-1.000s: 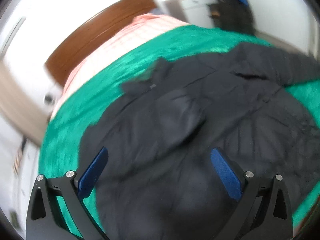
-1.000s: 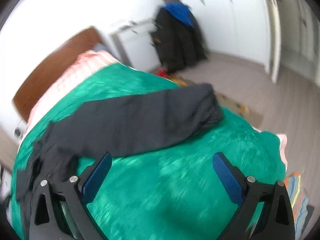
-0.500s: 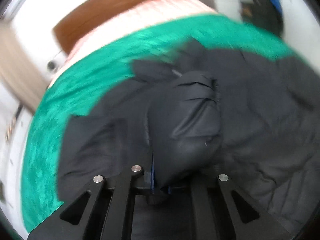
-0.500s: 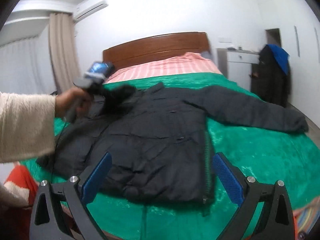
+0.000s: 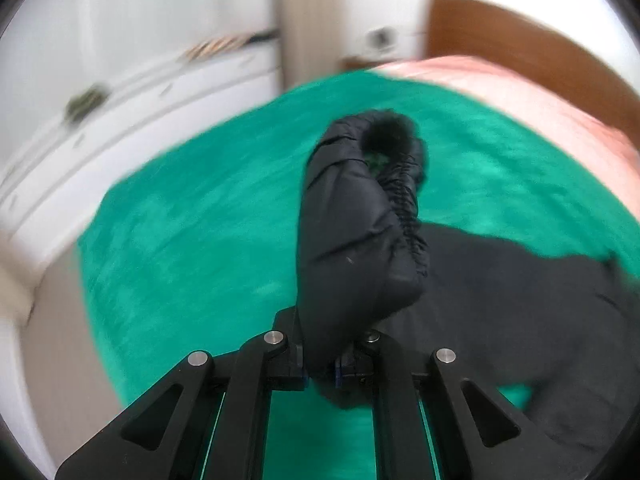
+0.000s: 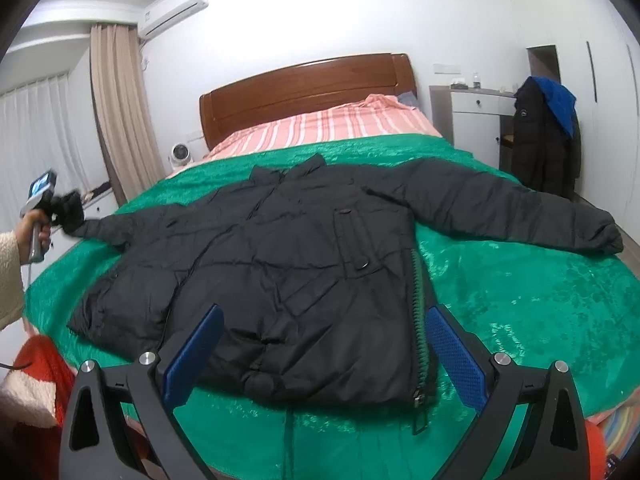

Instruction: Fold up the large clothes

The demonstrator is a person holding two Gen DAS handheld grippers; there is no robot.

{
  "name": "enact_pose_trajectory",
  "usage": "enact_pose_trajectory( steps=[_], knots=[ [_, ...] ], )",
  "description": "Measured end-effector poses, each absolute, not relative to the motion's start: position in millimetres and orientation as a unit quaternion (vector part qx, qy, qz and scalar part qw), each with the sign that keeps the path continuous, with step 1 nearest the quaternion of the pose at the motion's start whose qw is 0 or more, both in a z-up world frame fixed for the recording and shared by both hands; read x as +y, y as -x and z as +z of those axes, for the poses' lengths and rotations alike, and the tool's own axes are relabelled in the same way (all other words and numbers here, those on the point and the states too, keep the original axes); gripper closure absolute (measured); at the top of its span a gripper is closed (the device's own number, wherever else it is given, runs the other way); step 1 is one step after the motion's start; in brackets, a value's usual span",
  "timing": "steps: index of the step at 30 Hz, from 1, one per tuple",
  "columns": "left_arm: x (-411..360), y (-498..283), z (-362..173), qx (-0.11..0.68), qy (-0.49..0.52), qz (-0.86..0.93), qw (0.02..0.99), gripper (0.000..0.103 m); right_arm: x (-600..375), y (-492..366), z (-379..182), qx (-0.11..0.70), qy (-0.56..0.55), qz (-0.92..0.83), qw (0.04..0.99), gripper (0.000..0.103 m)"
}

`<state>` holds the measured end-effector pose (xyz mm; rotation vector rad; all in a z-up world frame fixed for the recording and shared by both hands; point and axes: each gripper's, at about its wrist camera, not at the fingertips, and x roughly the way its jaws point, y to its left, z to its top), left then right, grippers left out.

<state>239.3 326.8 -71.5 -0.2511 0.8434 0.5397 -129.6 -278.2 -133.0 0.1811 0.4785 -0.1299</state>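
A large black puffer jacket (image 6: 304,264) lies front up on the green bedspread (image 6: 520,300), its right sleeve (image 6: 520,208) stretched out toward the right. My left gripper (image 5: 320,372) is shut on the cuff of the left sleeve (image 5: 360,232) and holds it out over the bed's left side; it shows in the right wrist view (image 6: 52,204) at far left. My right gripper (image 6: 320,352) is open and empty, hovering above the jacket's bottom hem near the zipper (image 6: 420,320).
A wooden headboard (image 6: 304,92) and striped pink sheet (image 6: 320,128) are at the far end. A white nightstand (image 6: 476,128) and a dark coat on a chair (image 6: 544,140) stand at right. Curtains (image 6: 116,120) and a small fan (image 6: 180,154) are at left.
My left gripper shut on the left sleeve cuff and pulled it outward to the left, straightening the sleeve. My right gripper swung back to face the jacket's hem.
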Motion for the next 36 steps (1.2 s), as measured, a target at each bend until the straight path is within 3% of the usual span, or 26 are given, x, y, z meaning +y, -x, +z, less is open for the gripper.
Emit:
enact_pose_trajectory(
  steps=[7, 10, 12, 13, 14, 21, 30, 36],
  knots=[
    [357.7, -236.6, -154.9, 0.465, 0.16, 0.292, 0.82, 0.096, -266.4, 119.5, -143.0, 0.264, -0.064, -0.056, 0.961, 0.003],
    [352.7, -238.2, -163.8, 0.473, 0.132, 0.296, 0.819, 0.087, -266.5, 121.0, -145.2, 0.264, -0.061, -0.062, 0.961, 0.003],
    [353.2, -233.9, -162.1, 0.478, 0.12, 0.303, 0.816, 0.06, -267.1, 120.9, -146.1, 0.263, -0.063, -0.065, 0.961, 0.003],
    [353.8, -228.1, -159.0, 0.476, 0.119, 0.308, 0.815, 0.037, -267.9, 120.0, -147.4, 0.264, -0.064, -0.066, 0.96, 0.003],
    [352.6, -224.6, -150.1, 0.469, 0.12, 0.309, 0.818, 0.025, -268.7, 118.9, -148.6, 0.267, -0.066, -0.066, 0.959, 0.003],
    [346.3, -173.4, -114.1, 0.434, 0.151, 0.242, 0.854, 0.019, -271.5, 114.8, -153.5, 0.275, -0.073, -0.064, 0.956, 0.003],
    [232.2, -103.9, -107.0, 0.473, 0.137, -0.026, 0.87, 0.006, -347.8, 132.9, -147.2, 0.255, -0.209, -0.127, 0.935, 0.003],
    [154.9, -83.3, -155.5, 0.526, 0.101, -0.172, 0.827, 0.006, -394.0, 97.3, -181.7, 0.364, -0.333, -0.005, 0.87, 0.003]
  ],
)
